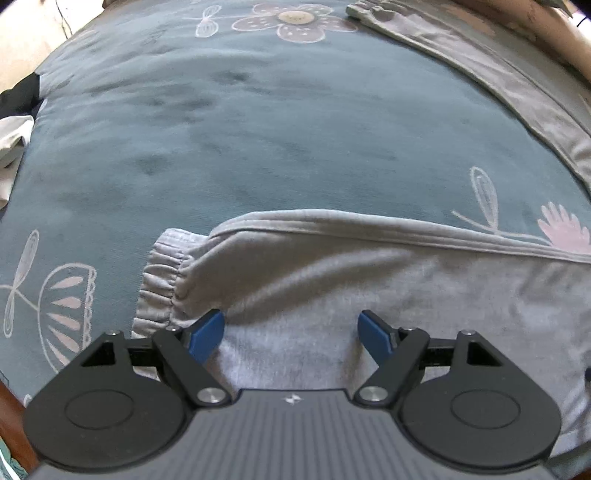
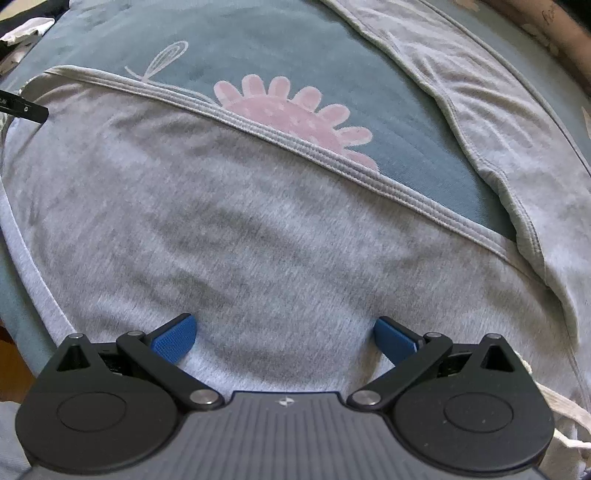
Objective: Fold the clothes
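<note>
Grey sweatpants (image 1: 332, 280) lie spread on a teal flowered bedspread (image 1: 258, 129). One leg runs across the near side, its gathered cuff (image 1: 162, 284) at the left. The other leg (image 1: 498, 74) stretches diagonally at the far right. My left gripper (image 1: 291, 332) hovers open over the near leg just right of the cuff, blue pads apart, nothing pinched. In the right wrist view the near leg (image 2: 240, 229) fills the frame, and the second leg (image 2: 498, 122) joins it at the right. My right gripper (image 2: 284, 336) stands open above the cloth. A drawstring (image 2: 554, 402) shows at the lower right.
Black and white clothes (image 1: 14, 122) lie heaped beyond the bed's left edge. A wooden bed frame (image 1: 11, 413) shows at the lower left. The bedspread (image 2: 110, 33) carries a pink flower print (image 2: 288, 110) between the two legs. The left gripper's tip (image 2: 26, 107) pokes in at the left.
</note>
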Demonstrator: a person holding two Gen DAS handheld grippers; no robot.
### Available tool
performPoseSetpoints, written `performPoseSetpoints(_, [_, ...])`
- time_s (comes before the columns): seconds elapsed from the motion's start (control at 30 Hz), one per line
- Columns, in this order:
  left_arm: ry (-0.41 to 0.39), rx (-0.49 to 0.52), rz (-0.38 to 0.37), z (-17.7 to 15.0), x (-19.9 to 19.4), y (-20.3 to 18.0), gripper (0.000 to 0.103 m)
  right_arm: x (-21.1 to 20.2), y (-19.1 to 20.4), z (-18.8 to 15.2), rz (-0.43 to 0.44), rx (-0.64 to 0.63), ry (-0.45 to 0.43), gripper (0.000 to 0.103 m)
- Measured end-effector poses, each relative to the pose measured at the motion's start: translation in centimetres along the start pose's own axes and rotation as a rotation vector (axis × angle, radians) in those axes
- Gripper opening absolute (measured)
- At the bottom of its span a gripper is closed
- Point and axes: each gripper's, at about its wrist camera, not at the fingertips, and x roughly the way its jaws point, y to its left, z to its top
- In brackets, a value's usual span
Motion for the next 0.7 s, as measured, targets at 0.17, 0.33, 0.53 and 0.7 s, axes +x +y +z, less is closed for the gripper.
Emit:
performPoseSetpoints(0.17, [0.014,0.071,-0.103,-0.7,-0.8,-2.2,0.079,-0.1,-0.5,-0.2,-0.004,0.013,-0.01,0.103])
performPoseSetpoints(0.33, [0.062,0.113,-0.053,-2.0,-0.1,-2.6,0.083,-0.3,-1.1,-0.4,-0.001,0.014,-0.015,0.103])
performPoseSetpoints(0.53, [0.074,0.193,-0.005,-1.8,-1.3,-3.4,0.077,-1.0,-2.0,-0.2,0.001,0.023,0.02,0.103])
performPoseSetpoints(0.7, [0.01,0.406,-0.176,-0.8,-3.3,-9.2,0.077,-4.4,-4.3,-1.1,0.026,0.106,-0.001,0.103])
